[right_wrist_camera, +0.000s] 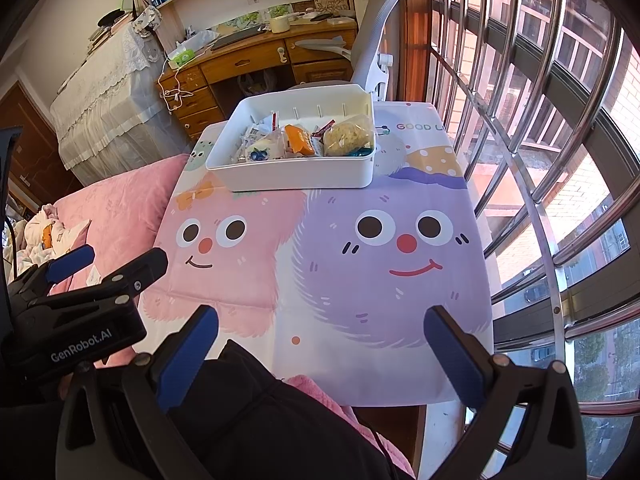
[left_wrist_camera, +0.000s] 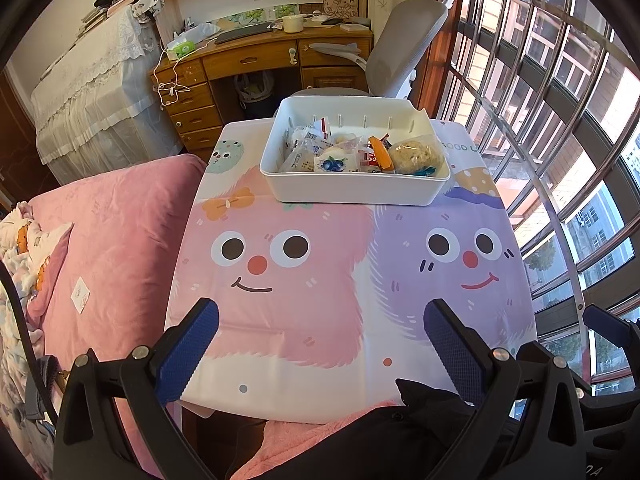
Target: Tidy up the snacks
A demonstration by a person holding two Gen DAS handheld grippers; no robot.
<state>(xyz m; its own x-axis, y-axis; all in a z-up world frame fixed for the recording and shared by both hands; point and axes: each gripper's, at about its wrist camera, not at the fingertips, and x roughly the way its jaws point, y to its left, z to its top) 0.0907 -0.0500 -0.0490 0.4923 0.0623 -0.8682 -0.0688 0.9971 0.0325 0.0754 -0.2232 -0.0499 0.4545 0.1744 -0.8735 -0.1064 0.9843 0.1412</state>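
A white plastic bin [left_wrist_camera: 356, 190] [right_wrist_camera: 296, 176] stands at the far end of the cartoon tablecloth [left_wrist_camera: 320, 280] [right_wrist_camera: 360, 280]. It holds several wrapped snacks: a blueberry packet [left_wrist_camera: 334, 162] [right_wrist_camera: 262, 153], an orange packet [left_wrist_camera: 380, 156] [right_wrist_camera: 302, 140] and a bagged pale cake [left_wrist_camera: 418, 156] [right_wrist_camera: 349, 134]. My left gripper [left_wrist_camera: 320, 344] hangs open over the near edge of the table, nothing between its fingers. My right gripper [right_wrist_camera: 320, 354] is also open and empty, near the table's front edge. The left gripper [right_wrist_camera: 108, 264] shows at the left of the right wrist view.
A pink quilted bed [left_wrist_camera: 120, 240] lies along the table's left side. Window bars [left_wrist_camera: 560, 120] run close on the right. Beyond the table stand a grey office chair [left_wrist_camera: 400, 52] and a wooden desk [left_wrist_camera: 256, 60]. A dark sleeve [right_wrist_camera: 260, 420] lies below the grippers.
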